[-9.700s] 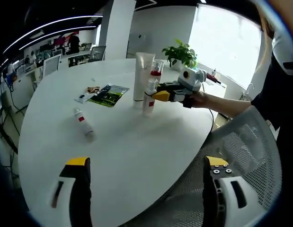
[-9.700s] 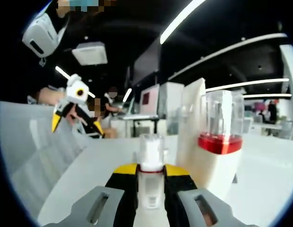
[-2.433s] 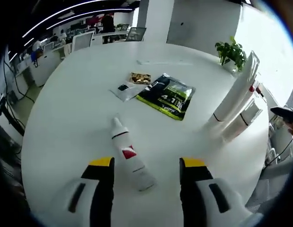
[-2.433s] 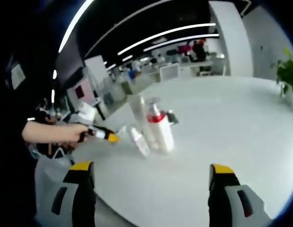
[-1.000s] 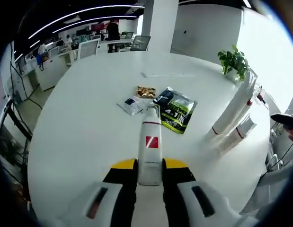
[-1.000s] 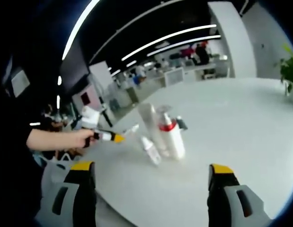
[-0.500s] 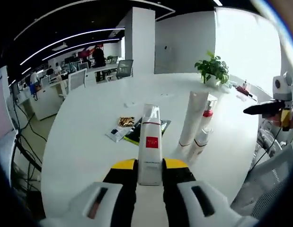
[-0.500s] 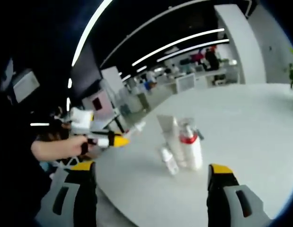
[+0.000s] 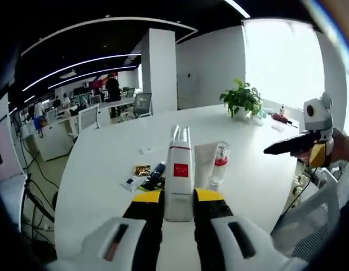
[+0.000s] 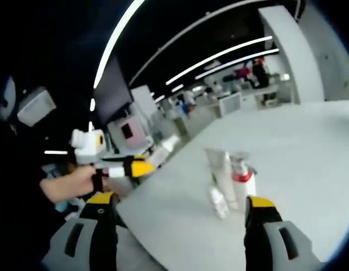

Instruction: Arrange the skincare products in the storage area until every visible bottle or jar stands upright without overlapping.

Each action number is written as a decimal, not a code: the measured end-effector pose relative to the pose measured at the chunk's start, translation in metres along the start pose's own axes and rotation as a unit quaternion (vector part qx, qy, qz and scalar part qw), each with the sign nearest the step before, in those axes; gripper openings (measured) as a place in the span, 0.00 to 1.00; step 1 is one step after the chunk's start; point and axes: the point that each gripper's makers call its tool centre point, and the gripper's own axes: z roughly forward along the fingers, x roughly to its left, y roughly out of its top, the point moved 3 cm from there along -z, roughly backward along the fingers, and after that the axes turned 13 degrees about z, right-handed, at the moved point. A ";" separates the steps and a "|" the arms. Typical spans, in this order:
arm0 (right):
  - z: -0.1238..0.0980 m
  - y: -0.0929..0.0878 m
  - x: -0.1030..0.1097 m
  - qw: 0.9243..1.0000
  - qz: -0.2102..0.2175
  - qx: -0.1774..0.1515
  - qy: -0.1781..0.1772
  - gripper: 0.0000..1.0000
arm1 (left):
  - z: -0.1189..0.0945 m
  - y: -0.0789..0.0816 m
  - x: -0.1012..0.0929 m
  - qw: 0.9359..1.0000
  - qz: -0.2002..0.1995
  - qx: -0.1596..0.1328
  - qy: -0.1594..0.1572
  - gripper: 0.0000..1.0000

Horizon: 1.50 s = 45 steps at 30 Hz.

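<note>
the left gripper [image 9: 179, 204] has its jaws closed on a white bottle [image 9: 179, 176], lifted above the table [image 9: 95, 169] and pointing away, cap end far. it looks a light, stiff, smooth plastic bottle, likely slippery, so a mid-body hold like this one seems sound. its red square label carries writing too small to read. the right gripper [image 10: 177, 217] is wide open, holding nothing. on the table stand a tube [image 10: 219, 165], a pump bottle [image 10: 243, 179] and a small bottle [image 10: 219, 202], close together. sachets [image 9: 145, 175] lie left of them.
</note>
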 end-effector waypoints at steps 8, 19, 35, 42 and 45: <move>0.011 0.010 0.039 0.998 0.023 -0.007 0.059 0.85 | -0.029 0.020 -0.015 0.999 0.006 -0.034 0.003 0.20; 0.033 0.023 0.086 0.992 0.031 0.005 0.123 0.73 | -0.051 0.049 -0.046 0.995 0.045 -0.087 -0.029 0.20; 0.037 0.037 0.105 0.984 0.070 -0.013 0.160 0.45 | -0.062 0.061 -0.066 0.992 0.058 -0.105 -0.035 0.20; 0.038 0.041 0.107 0.982 0.088 -0.020 0.167 0.37 | -0.064 0.063 -0.065 0.992 0.058 -0.107 -0.032 0.20; 0.038 0.042 0.106 0.982 0.089 -0.024 0.162 0.31 | -0.065 0.064 -0.065 0.992 0.056 -0.109 -0.030 0.20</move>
